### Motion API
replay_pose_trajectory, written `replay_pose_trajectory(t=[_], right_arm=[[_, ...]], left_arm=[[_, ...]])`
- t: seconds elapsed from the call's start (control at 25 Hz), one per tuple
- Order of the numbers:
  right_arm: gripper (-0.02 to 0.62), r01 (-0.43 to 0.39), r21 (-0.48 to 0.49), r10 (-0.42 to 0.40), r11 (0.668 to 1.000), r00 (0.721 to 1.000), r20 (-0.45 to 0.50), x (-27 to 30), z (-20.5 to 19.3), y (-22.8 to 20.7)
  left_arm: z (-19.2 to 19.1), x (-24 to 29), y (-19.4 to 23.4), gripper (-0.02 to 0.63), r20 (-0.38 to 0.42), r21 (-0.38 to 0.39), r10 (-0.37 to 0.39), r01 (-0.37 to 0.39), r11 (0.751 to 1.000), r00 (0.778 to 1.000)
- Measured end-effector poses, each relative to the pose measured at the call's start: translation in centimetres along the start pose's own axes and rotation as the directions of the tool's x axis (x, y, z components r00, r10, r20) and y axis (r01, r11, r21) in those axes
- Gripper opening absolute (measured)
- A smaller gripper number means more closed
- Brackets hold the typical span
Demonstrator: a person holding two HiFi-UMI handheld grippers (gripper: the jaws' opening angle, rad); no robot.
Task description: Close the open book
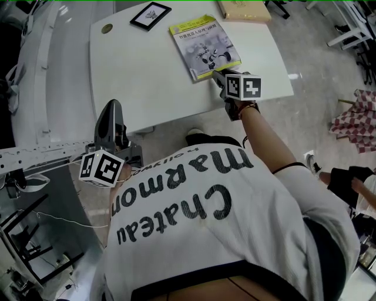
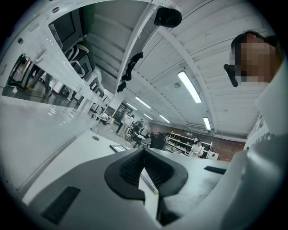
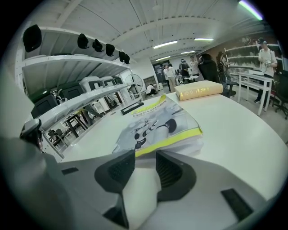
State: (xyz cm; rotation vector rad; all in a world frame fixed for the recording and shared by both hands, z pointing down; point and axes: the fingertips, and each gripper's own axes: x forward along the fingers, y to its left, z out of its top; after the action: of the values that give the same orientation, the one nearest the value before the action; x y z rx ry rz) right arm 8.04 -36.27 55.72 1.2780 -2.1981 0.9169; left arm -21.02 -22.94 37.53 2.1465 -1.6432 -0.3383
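White shirt (image 1: 235,223) fills the foreground as a person stands at a table (image 1: 135,88), where the book (image 1: 205,47) lies shut, cover up, near the far right side. The right gripper (image 1: 218,79) hovers just beside the book's near corner, its jaws apart with nothing between them. The left gripper (image 1: 111,109) hangs off the table's near edge, clenched on nothing. Closing looks done, and what remains is likely to draw the right gripper clear without nudging the cover. Counted: two grippers, one closed book, one tan volume (image 1: 244,10) at the far edge, one black frame (image 1: 150,16).
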Motion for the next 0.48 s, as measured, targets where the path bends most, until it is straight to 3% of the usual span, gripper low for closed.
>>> replay_pose_trajectory(t=[0.48], right_arm=[[0.16, 0.014, 0.004, -0.014, 1.0, 1.0, -0.004, -0.03, -0.16, -0.29]], left_arm=[[-0.05, 0.49, -0.11, 0.023, -0.004, 0.0, -0.015, 0.015, 1.0, 1.0]])
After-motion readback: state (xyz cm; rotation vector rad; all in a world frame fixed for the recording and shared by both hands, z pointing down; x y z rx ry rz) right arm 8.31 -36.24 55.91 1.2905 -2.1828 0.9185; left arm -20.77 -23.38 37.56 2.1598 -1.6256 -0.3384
